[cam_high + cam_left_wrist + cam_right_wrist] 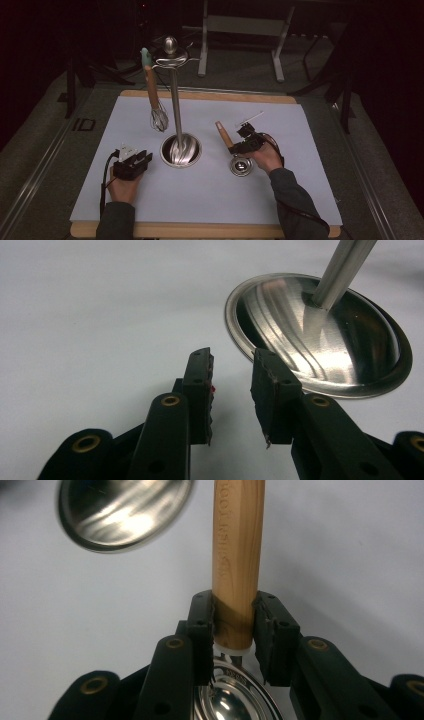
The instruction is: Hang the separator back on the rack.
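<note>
The wooden-handled ladle (231,148) is being gripped by the right gripper (234,625), clenched on the handle just above the bowl; its long axis is tilting toward the far-left corner, where the rack (176,100) is standing. The left gripper (232,385) is being held open, empty.

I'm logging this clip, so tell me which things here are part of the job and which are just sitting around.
In the job: ladle, clamped by the right gripper; utensil stand, presumably its destination.
Lying about: whisk, already hanging on the stand; left gripper, open and idle.
</note>
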Available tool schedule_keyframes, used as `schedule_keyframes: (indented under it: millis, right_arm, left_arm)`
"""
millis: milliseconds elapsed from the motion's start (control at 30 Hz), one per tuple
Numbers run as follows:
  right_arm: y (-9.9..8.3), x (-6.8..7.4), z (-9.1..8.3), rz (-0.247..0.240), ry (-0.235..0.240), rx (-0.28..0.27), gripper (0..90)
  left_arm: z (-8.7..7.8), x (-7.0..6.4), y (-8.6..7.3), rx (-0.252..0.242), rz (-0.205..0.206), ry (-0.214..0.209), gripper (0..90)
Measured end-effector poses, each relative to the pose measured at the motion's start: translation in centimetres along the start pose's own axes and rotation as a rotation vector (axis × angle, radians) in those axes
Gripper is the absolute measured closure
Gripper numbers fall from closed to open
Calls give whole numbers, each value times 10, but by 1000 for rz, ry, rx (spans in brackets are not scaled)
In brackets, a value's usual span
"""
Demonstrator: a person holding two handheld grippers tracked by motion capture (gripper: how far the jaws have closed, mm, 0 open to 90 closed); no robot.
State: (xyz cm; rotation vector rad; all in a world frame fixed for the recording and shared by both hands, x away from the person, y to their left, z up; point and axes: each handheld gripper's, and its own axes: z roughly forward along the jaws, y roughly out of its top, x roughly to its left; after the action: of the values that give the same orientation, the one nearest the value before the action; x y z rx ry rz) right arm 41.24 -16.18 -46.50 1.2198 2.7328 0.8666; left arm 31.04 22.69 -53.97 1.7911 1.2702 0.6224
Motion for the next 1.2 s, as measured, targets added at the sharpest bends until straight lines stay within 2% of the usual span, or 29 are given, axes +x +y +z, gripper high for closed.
schedule_keyframes:
  millis: [267, 400, 433, 733, 1200]
  right_arm:
    - [3, 20, -13, -74, 12, -80, 713]
    - [4, 24, -19, -85, 17, -109, 713]
    - [4, 28, -24, -99, 23, -130, 713]
    - [6, 41, -33, -133, 43, -176, 713]
    - [8, 55, -42, -154, 73, -247, 713]
  left_arm:
    - [0, 0, 0, -1, -1, -1, 696]
    - [0, 0, 0, -1, -1, 1, 696]
    - [0, 0, 0, -2, -2, 1, 696]
    - [0, 0, 0, -2, -1, 1, 696]
    - [0, 0, 0, -2, 0, 1, 695]
